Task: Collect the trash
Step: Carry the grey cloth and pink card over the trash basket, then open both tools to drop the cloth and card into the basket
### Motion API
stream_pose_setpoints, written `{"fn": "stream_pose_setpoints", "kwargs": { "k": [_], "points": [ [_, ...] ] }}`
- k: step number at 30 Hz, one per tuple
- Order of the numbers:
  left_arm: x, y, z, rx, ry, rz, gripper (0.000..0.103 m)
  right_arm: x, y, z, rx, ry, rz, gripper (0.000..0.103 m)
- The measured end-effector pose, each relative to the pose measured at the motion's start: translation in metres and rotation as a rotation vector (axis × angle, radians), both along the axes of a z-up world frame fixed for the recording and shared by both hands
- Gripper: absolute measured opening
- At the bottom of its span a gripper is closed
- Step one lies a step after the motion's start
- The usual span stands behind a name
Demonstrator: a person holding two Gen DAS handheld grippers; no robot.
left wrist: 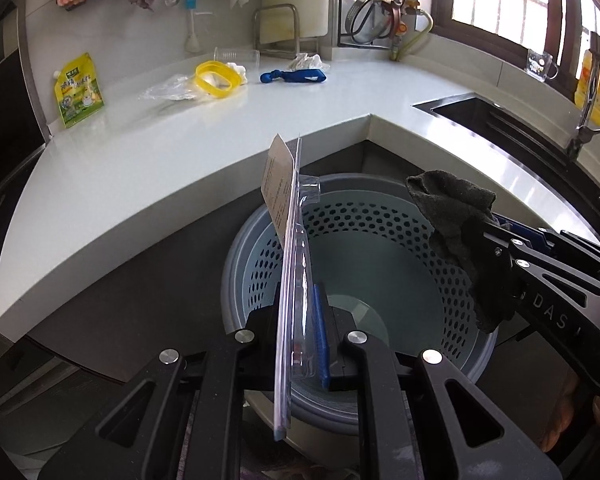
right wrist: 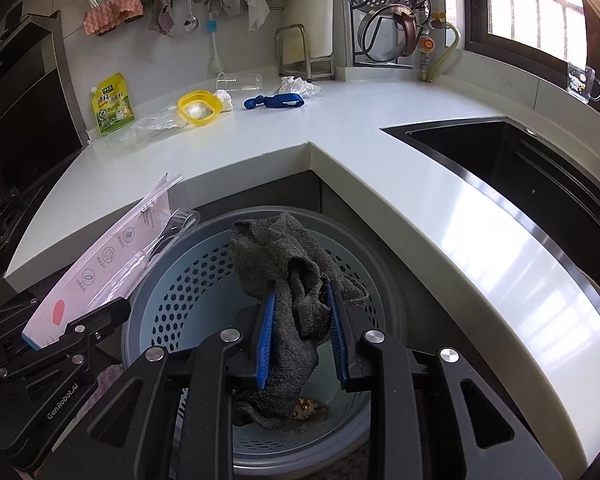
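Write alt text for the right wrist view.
The right gripper clamps a dark grey cloth above a perforated blue bin. At left, the left gripper holds a clear blister pack over the bin's rim; scattered trash sits on the white counter behind.

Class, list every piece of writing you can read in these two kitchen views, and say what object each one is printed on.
"GenRobot.AI": on the left gripper body.
"DAS", cut off: on the right gripper body.
Blister pack card: icons and small print, too small to read.
Yellow-green pouch: printed characters, too blurred to read.
Clear tag by the window: cartoon picture, no readable text.
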State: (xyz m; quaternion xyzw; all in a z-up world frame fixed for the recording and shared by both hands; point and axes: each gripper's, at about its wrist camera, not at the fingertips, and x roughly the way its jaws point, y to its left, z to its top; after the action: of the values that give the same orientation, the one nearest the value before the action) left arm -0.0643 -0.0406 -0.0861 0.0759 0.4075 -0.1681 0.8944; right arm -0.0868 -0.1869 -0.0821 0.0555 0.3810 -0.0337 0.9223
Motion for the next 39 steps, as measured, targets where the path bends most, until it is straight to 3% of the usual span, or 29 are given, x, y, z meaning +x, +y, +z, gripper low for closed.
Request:
{"fn": "stream_pose_setpoints", "kwargs": {
  "k": [19,22,23,25,26,35,39],
  "points": [
    [0.015,-0.010,-0.034,-0.002,0.149,-0.011,0.015,0.013,-0.006,-0.042,0.053,0.126,0.015,0.027],
    [0.015,-0.007,-0.033,-0.003,0.140,-0.003,0.028,0.013,-0.008,-0.042,0.056,0.127,0.009,0.033],
    [0.016,-0.007,-0.032,-0.004,0.139,-0.001,0.032,0.012,-0.009,-0.042,0.057,0.125,0.006,0.042],
    [0.016,-0.006,-0.032,-0.008,0.136,0.003,0.049,0.010,-0.010,-0.039,0.052,0.106,-0.004,0.056],
    [0.015,-0.006,-0.031,-0.009,0.133,0.006,0.052,0.008,-0.010,-0.037,0.045,0.095,-0.012,0.057],
    [0.018,-0.002,-0.034,-0.010,0.143,0.026,0.056,0.009,-0.014,-0.038,0.051,0.101,-0.017,0.057],
    [0.019,-0.001,-0.034,-0.011,0.140,0.031,0.062,0.007,-0.014,-0.038,0.053,0.097,-0.016,0.058]
  ]
}}
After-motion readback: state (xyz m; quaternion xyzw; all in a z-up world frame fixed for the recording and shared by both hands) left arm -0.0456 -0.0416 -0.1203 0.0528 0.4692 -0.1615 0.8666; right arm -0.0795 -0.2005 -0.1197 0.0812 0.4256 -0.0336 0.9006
